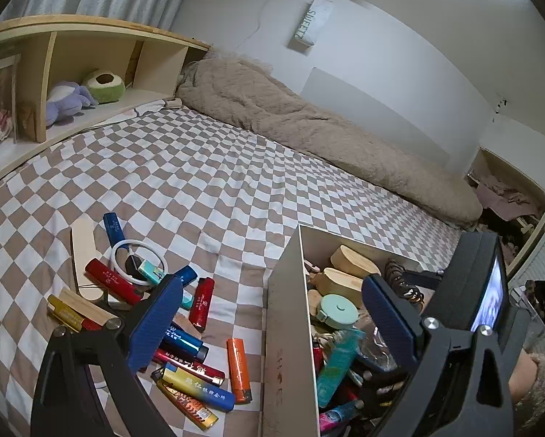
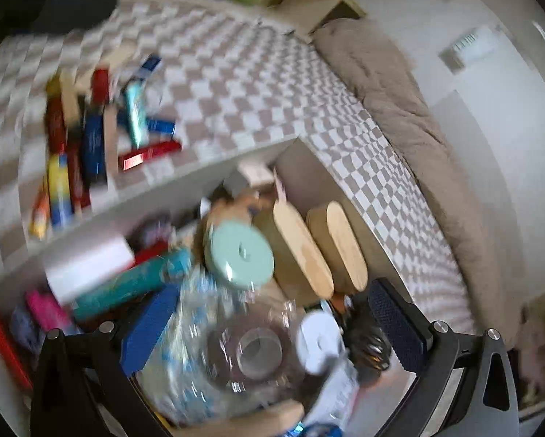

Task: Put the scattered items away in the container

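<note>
A beige open box (image 1: 289, 331) stands on the checkered bed, holding wooden cases (image 1: 352, 260), a mint round tin (image 1: 338, 311), a teal lighter and more. Several lighters (image 1: 239, 369) lie scattered left of it, with a white ring (image 1: 139, 262) and a wooden stick (image 1: 85, 255). My left gripper (image 1: 272, 322) is open and empty, straddling the box's left wall. My right gripper (image 2: 276, 331) is open over the box (image 2: 199, 173), just above a clear crinkled plastic item (image 2: 236, 357). The right wrist view is blurred; the lighters (image 2: 90, 145) lie beyond the box wall.
A fluffy beige blanket (image 1: 309, 134) runs along the wall at the bed's far side. A wooden shelf (image 1: 90, 58) with plush toys stands at the bed's head. The other gripper's black body with a lit screen (image 1: 491, 291) shows right of the box.
</note>
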Tool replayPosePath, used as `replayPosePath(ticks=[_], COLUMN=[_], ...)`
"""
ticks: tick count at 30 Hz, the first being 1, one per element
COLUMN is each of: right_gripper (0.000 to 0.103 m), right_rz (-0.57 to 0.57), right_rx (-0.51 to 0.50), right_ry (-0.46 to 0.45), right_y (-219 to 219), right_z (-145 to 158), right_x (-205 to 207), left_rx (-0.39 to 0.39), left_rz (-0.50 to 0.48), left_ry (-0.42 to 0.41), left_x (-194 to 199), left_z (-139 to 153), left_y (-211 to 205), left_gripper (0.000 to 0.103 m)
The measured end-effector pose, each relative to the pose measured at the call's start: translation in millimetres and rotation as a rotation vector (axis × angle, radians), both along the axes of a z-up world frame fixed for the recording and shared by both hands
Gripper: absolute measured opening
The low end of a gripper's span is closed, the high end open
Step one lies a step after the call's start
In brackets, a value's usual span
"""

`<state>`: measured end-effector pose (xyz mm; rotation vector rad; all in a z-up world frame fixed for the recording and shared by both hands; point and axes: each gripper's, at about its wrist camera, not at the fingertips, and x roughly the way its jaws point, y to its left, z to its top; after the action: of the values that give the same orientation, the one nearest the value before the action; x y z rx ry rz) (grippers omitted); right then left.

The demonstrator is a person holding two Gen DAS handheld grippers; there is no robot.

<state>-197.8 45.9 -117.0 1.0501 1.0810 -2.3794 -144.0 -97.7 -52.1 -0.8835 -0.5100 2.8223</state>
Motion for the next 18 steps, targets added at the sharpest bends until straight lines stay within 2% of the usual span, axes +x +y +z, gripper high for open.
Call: replayPosePath(ticks=[9, 18], right_gripper=[0.103, 0.103], right_rz=[-0.014, -0.058], right_rx=[-0.018, -0.155], right_ry=[0.005, 0.009], right_y=[4, 32], right_z=[9, 27], right_x=[1, 22], left_rx=[0.002, -0.014], left_rz=[0.002, -0.005], left_ry=[-0.002, 0.002], left_x=[-2, -1], left_z=[-1, -2], left_y=[-4, 1], left_gripper=[0.1, 0.1])
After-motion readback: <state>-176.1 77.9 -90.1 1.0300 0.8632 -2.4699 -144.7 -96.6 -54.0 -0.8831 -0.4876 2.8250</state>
